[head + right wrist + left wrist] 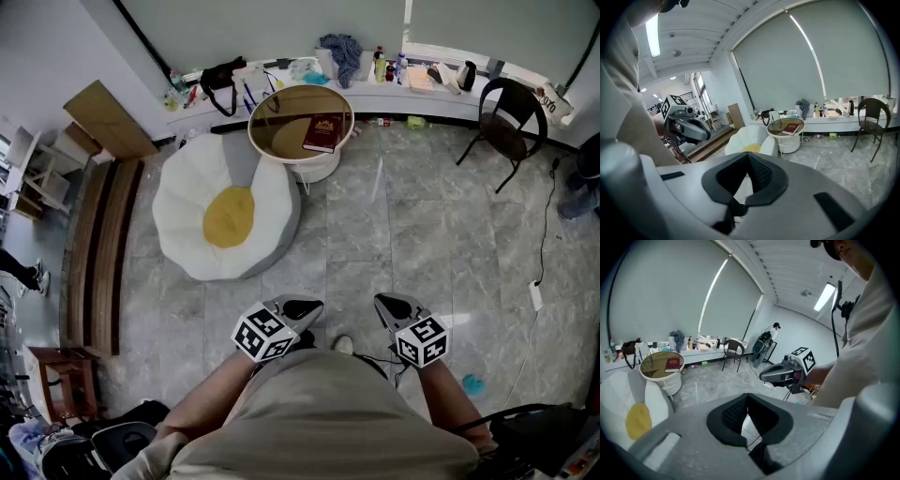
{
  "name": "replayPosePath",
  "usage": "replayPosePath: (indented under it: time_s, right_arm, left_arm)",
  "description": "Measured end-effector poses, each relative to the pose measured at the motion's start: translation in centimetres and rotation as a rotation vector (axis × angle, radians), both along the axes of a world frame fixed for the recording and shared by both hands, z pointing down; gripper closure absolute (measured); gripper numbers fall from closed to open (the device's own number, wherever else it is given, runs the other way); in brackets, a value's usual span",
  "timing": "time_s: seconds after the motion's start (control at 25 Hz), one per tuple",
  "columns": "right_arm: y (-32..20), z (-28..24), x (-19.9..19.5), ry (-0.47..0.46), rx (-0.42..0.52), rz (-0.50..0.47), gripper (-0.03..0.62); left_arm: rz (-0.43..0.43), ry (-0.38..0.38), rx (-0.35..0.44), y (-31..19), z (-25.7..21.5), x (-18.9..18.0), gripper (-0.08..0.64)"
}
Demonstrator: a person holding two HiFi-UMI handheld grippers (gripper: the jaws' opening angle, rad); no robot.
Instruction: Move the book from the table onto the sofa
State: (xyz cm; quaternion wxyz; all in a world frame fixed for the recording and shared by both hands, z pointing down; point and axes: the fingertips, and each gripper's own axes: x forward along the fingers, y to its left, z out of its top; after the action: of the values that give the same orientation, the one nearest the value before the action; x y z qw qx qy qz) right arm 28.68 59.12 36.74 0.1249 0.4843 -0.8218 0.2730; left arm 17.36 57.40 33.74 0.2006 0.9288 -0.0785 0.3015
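Along the left wall in the head view runs a low wooden bench. Just right of it the sofa sits on the grey tiled floor: a white, egg-shaped cushion with a yellow centre. Its upper right edge stands just beside the round table, which has a glass top in a pale rim. The book lies flat on that glass, toward the table's right side. It is dark red with a gold mark on its cover and is not on the sofa.

You hold your left gripper low in front of your body, angled down at the floor and well apart from the table. In the left gripper view its jaws are pressed together, with only tiles showing behind them. Your right gripper hangs beside it in the same pose — jaws closed, gripping no object. The right gripper view has the table and book far off beyond the sofa.

Further right, a dark chair stands against the cluttered window ledge. A white power strip lies on the floor below it.
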Motion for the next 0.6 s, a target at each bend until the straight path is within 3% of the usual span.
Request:
replayPosePath:
  time_s: [0.36, 0.6]
  right_arm:
    - [-4.7, 0.5, 1.1, -0.019, -0.004, 0.013, 0.581]
    - [-11.0, 2.5, 1.7, -0.052, -0.057, 0.077, 0.581]
  left_arm:
    - [-0.004, -0.010, 0.005, -5.2, 0.8, 0.4, 0.552]
    - [0.016, 0.027, -0.001, -13.2, 2.1, 1.2, 0.552]
